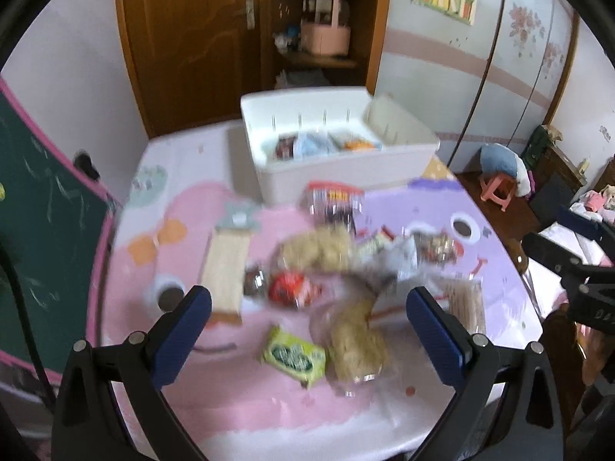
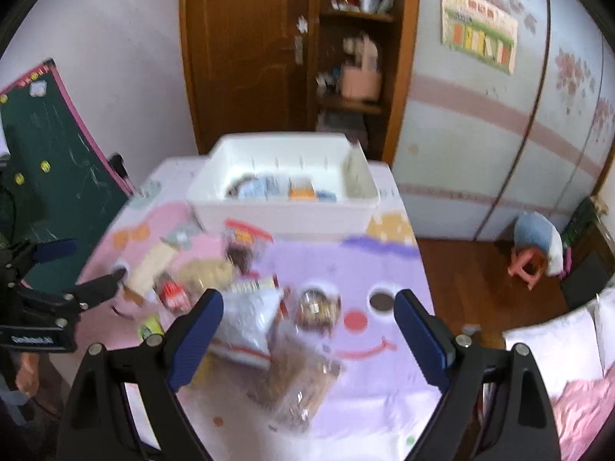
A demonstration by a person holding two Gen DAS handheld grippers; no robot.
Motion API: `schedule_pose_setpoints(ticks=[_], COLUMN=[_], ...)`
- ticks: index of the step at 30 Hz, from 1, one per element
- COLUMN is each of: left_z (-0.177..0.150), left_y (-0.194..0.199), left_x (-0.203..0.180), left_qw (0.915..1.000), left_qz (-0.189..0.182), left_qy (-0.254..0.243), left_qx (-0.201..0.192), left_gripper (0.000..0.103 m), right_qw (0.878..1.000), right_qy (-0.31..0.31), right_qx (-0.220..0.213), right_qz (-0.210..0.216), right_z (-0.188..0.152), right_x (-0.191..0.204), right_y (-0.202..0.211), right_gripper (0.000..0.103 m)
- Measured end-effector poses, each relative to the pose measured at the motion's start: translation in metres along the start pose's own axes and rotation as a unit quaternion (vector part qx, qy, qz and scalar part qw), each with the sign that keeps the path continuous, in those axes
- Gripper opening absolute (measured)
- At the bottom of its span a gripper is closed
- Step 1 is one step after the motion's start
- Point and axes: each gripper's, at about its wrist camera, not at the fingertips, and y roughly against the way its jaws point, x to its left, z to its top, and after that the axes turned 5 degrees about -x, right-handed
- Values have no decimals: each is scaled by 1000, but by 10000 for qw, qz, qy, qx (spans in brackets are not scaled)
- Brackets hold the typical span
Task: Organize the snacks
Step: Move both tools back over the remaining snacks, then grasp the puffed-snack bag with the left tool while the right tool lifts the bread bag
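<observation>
The left tongs point(image 1: 307, 315) stand wide open with nothing between the blue pads, and the right tongs point(image 2: 309, 319) are spread just as wide and equally empty; neither touches a packet.

Taking the white bin point(image 1: 403, 153) at the far side of the desk point(image 1: 238, 415) as the landmark, the loose snacks lie in a heap on the near side of it, between the bin and both tongs. A few packets already sit inside the bin, though the blur hides what they are.

Nearest the left tongs, well on the near side of the bin, is a clear bag of pale puffs point(image 1: 355, 340); its long axis runs roughly away from the tongs toward the bin, so the open pads would close across its narrow width. Just left of it lies a small green packet point(image 1: 294, 357), set at a slant.

Under the right tongs, again on the bin's near side, lie a white pouch point(image 2: 246, 322) and a clear bag of brown sticks point(image 2: 300, 376), the latter's long axis slanting down from the bin's side toward the near edge of the desk. The right hand looks the nearer one to these two, the left to the puffs and the green packet.
</observation>
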Motion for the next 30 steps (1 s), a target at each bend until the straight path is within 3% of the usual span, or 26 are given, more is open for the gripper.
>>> schedule_pose_setpoints(ticks=[8, 14, 26, 30], left_z=[-39, -51, -59, -61], left_y=[-43, -68, -101, -111], left_x=[-15, -39, -40, -38], left_qw=[9988, 9964, 9932, 9916], left_qz=[-113, -45, -142, -157], left_qy=[-140, -572, -352, -231], left_qx=[454, 627, 1098, 1260], left_gripper=[101, 101, 101, 101], right_qw=[9944, 9877, 9741, 9734], right_qy=[-513, -889, -814, -794], right_qx=[907, 1283, 2099, 2129], right_qz=[-178, -134, 211, 299], right_z=[-54, -64, -79, -83], right_x=[-5, -12, 7, 6], right_y=[-53, -79, -126, -129], right_gripper=[91, 91, 91, 91])
